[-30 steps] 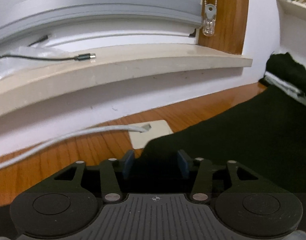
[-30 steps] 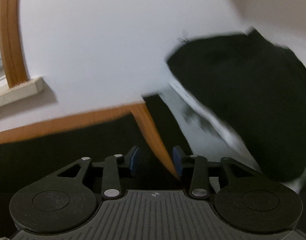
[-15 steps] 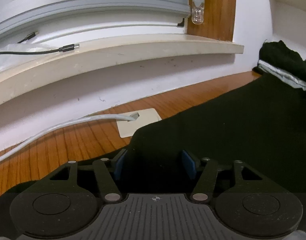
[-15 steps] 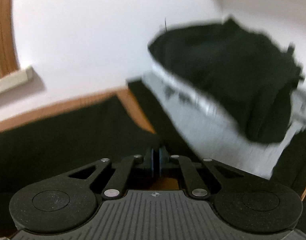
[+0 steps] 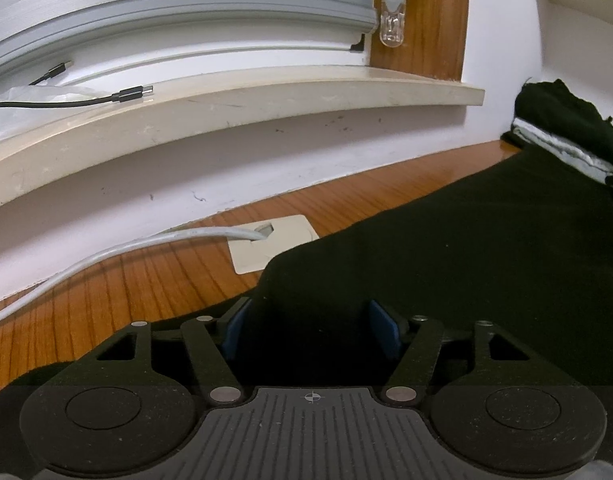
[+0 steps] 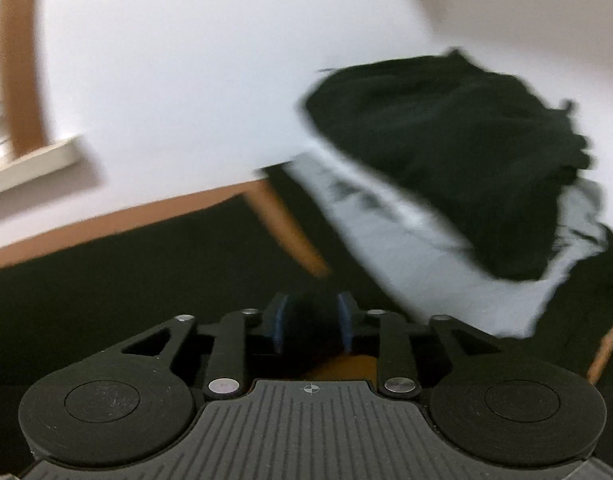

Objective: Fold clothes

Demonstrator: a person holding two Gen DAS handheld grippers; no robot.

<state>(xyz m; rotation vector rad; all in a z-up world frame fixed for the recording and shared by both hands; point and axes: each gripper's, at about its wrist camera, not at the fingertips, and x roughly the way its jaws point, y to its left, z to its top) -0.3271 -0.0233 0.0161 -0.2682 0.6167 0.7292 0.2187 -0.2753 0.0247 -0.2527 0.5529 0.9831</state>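
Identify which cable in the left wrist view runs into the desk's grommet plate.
The white cable on the wooden desk enters the plate's hole; the black USB cable lies up on the windowsill.

- Left wrist view sharp, evenly lit; we see soft glare on the wooden tabletop (image 5: 446,172) — fisheye bends the sill (image 5: 234,108).
- Right wrist view motion-blurred; the black garment (image 6: 458,152) is smeared, detail lost.

Both tongs were built alike in matte black plastic — the left tongs (image 5: 310,330) and the right tongs (image 6: 311,322). Blue pads (image 5: 231,330) were fitted inside the fingers. Each finger was carried on slim linkage bars pinned with silver rivets. Two round discs flanked a ribbed grey plate — marked with a small crosshair.
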